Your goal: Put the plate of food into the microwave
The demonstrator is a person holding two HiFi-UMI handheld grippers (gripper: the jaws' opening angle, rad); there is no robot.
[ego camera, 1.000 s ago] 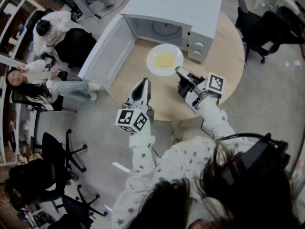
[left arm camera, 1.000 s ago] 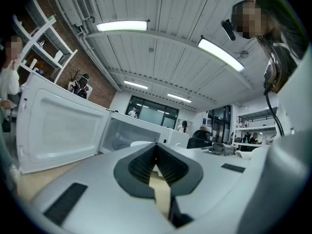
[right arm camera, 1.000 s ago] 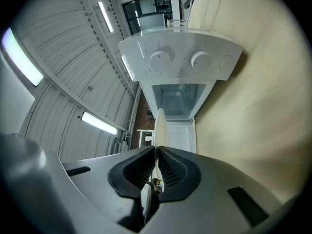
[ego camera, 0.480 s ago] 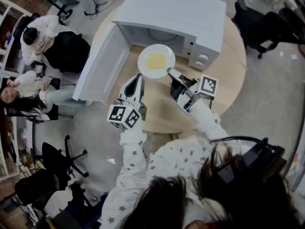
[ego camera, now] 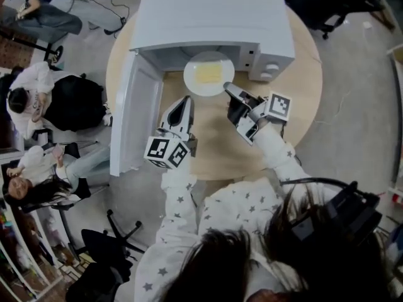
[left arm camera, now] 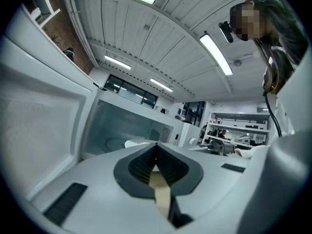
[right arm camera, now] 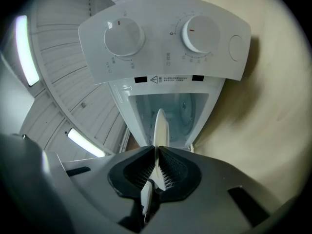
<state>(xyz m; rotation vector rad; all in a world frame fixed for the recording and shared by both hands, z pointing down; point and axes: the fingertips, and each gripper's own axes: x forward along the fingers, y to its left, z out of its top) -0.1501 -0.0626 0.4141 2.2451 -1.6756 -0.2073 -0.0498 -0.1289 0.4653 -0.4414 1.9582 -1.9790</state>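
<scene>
At the microwave's mouth: the plate point(ego camera: 191, 80) hangs right in front of the open cavity, far rim at the threshold, near rim out over the table point(ego camera: 296, 106)
Food: one flat yellow piece point(ego camera: 208, 73) sits in the middle of the plate
Right gripper point(ego camera: 228, 88): clamped narrow on the plate's near-right rim; the right gripper view shows the white rim point(right arm camera: 160, 126) edge-on, pinched between the ribbed pads point(right arm camera: 170, 172), and pointing straight into the cavity
Left gripper point(ego camera: 187, 99): jaws closed together with nothing in them, just a sliver of table showing beneath in its own view; it hovers over the table just left of the plate and below it in the head view, not touching it, tips aimed at the opening
Microwave point(ego camera: 214, 17): white box at the far side of the round wooden table, opening facing the person
Door point(ego camera: 135, 118): swung wide out to the left, reaching past the table edge; from the left gripper view it fills the left side point(left arm camera: 39, 111) beside the lit cavity point(left arm camera: 126, 126)
Controls: two round dials point(right arm camera: 124, 37) and point(right arm camera: 199, 33) on the panel to the right of the opening
Plate on the table or off it: can't tell from these angles
Background: seated people point(ego camera: 38, 93) off to the left on the grey floor
</scene>
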